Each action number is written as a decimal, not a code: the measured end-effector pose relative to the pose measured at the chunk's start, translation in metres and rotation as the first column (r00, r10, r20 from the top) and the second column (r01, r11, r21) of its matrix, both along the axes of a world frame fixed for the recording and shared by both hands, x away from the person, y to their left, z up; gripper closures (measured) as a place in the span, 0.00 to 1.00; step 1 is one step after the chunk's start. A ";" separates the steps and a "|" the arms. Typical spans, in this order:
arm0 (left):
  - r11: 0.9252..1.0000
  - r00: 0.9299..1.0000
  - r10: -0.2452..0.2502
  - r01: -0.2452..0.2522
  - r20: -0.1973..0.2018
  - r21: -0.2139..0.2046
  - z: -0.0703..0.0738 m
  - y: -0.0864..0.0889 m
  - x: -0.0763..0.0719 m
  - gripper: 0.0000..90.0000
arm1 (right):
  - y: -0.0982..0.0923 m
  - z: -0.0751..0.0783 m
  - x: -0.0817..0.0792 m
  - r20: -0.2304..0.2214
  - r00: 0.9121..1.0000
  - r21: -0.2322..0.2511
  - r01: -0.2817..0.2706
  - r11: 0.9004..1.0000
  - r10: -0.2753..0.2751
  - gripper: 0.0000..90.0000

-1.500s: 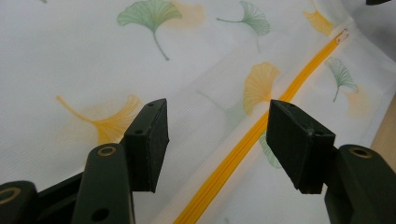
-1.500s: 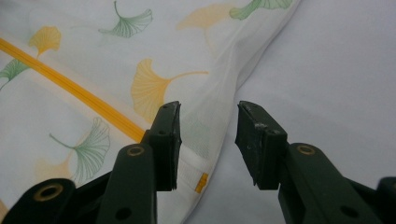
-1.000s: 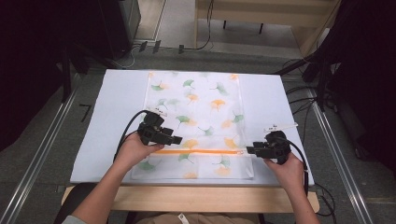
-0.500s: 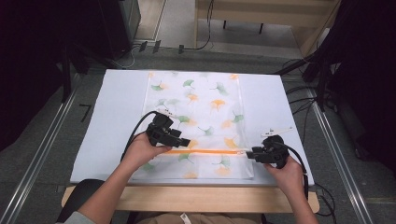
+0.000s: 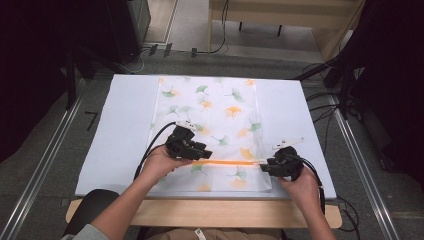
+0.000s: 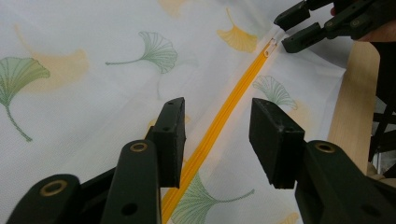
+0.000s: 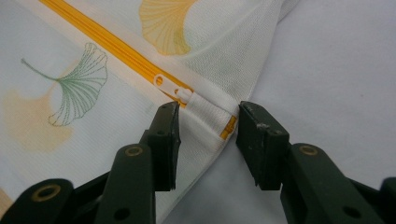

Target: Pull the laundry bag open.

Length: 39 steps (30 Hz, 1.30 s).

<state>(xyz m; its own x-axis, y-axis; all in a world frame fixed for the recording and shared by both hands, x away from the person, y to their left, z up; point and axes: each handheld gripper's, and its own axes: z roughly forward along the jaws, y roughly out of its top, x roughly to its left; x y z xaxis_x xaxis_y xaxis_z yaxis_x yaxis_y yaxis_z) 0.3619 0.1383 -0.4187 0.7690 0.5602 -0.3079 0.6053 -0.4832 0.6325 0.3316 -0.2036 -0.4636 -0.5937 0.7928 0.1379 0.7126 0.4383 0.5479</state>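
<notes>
One ridged orange zipper, woven bag

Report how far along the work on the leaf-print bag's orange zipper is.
Done: the white ginkgo-leaf-print mesh bag lies flat on the pale blue mat. In hand: the right claw straddles the bag's corner by the white zipper pull, pads apart from it; the left claw, whose jaws have just been closing, straddles the orange zipper without pinching. Left: gripping and sliding the pull.

The bag lies flat on the surface. Its zipper runs across the near end. The pull sits at the zipper's right end.
</notes>
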 end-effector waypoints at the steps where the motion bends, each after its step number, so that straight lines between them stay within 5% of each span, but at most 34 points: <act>1: 1.000 1.000 0.009 -0.009 -0.012 0.005 0.000 -0.001 0.000 0.64 | 0.000 0.000 0.000 0.000 1.000 0.000 0.000 1.000 0.000 0.67; 8: 1.000 0.999 0.015 -0.014 -0.041 0.017 -0.002 -0.006 0.003 0.59 | 0.005 0.001 -0.001 0.004 1.000 -0.024 0.026 0.999 -0.026 0.69; 14: 1.000 0.999 0.003 -0.004 -0.046 -0.022 -0.003 -0.008 0.002 0.56 | 0.008 0.001 -0.002 0.023 0.999 -0.057 0.046 0.997 -0.045 0.77; 22: 0.998 0.994 -0.049 0.045 -0.093 -0.047 -0.006 -0.012 0.001 0.72 | 0.014 0.002 -0.003 0.045 0.998 -0.075 0.057 0.996 -0.053 0.91; 24: 0.995 0.991 -0.081 0.075 -0.107 -0.063 -0.008 -0.015 0.000 0.70 | 0.014 0.002 -0.003 0.035 0.998 -0.065 0.056 0.996 -0.053 0.93; 26: 0.992 0.990 -0.121 0.118 -0.072 -0.040 -0.010 -0.021 -0.005 0.69 | 0.012 0.002 0.001 0.010 0.999 -0.041 0.045 0.998 -0.045 0.94; 30: 0.991 0.990 -0.128 0.126 -0.058 -0.047 -0.011 -0.023 -0.006 0.67 | 0.006 0.003 0.004 -0.017 0.999 -0.002 0.042 0.999 -0.042 0.94; 39: 0.991 0.991 -0.133 0.132 -0.034 -0.035 -0.013 -0.030 -0.009 0.67 | -0.001 0.014 0.002 0.001 0.999 0.067 0.038 0.997 -0.038 0.94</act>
<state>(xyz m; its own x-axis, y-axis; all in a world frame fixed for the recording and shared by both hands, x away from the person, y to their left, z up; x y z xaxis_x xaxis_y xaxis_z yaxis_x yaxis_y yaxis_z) 0.3532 0.1087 -0.4318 0.8236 0.4434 -0.3536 0.5603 -0.5402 0.6278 0.3335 -0.2047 -0.4500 -0.5638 0.8038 0.1899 0.7264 0.3733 0.5770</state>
